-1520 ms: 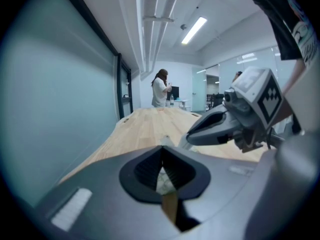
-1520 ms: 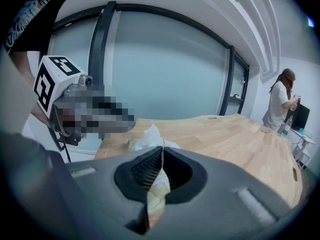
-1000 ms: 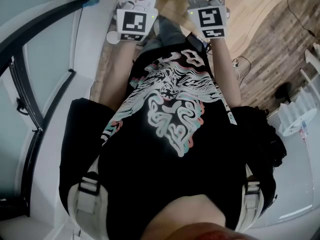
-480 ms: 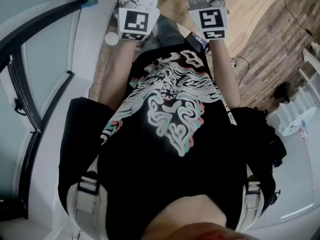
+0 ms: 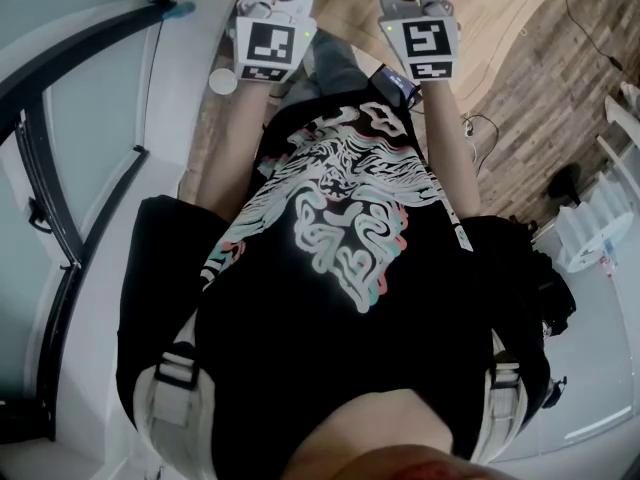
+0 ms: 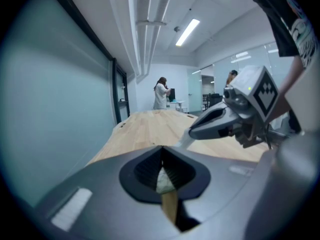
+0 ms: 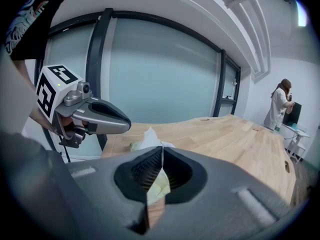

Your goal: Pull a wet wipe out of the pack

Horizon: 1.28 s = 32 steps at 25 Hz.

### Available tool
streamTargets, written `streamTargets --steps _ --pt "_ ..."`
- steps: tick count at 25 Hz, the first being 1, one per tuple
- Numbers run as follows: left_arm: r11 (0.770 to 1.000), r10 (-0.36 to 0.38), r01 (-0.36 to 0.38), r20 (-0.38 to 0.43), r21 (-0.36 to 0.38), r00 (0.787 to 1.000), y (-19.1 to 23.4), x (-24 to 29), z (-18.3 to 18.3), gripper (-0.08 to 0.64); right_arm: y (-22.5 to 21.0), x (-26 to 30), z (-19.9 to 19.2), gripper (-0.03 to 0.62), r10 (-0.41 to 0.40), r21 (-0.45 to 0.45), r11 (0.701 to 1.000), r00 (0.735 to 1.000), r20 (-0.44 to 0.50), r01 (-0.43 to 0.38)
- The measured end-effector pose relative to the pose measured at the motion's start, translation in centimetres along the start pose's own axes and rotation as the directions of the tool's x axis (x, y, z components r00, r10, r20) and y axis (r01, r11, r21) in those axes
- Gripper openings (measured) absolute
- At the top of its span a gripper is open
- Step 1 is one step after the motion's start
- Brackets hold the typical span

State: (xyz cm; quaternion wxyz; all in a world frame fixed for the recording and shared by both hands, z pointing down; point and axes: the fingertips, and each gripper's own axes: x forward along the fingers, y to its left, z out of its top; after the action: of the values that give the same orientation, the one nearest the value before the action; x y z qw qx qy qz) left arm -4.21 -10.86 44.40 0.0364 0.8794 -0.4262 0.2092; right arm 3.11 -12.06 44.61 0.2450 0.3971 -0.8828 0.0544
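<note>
Nothing much has moved vs a sec ago: both grippers sit at the same spot by the desk edge, marker cubes up, just ahead of the black shirt. Left gripper: jaws together. A pale bit shows thru the gap under the tips; can't tell if it's wipe or pack. Right gripper: jaws together too. Wipe, white, stands in a crumpled peak just past the right tips & just right of the left gripper's nose. In the left gripper view its white edge meets the right gripper's tip; can't tell if it's nipped there. Pack, a green sliver, lies on the desk at the wipe's foot, to its left. Desk is light wood & runs on well beyond the wipe. Glass wall rises behind the wipe. Far past the wipe, by the desk's other end, a person in white stands.
</note>
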Motion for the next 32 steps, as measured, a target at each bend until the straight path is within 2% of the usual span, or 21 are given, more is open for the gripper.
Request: streamTargets --steps 32 --pt "1.000 0.014 -0.014 0.008 0.018 1.000 0.7 -1.6 0.7 -0.012 -1.0 -2.4 0.4 0.006 -0.081 0.046 0.996 0.997 0.016 0.080"
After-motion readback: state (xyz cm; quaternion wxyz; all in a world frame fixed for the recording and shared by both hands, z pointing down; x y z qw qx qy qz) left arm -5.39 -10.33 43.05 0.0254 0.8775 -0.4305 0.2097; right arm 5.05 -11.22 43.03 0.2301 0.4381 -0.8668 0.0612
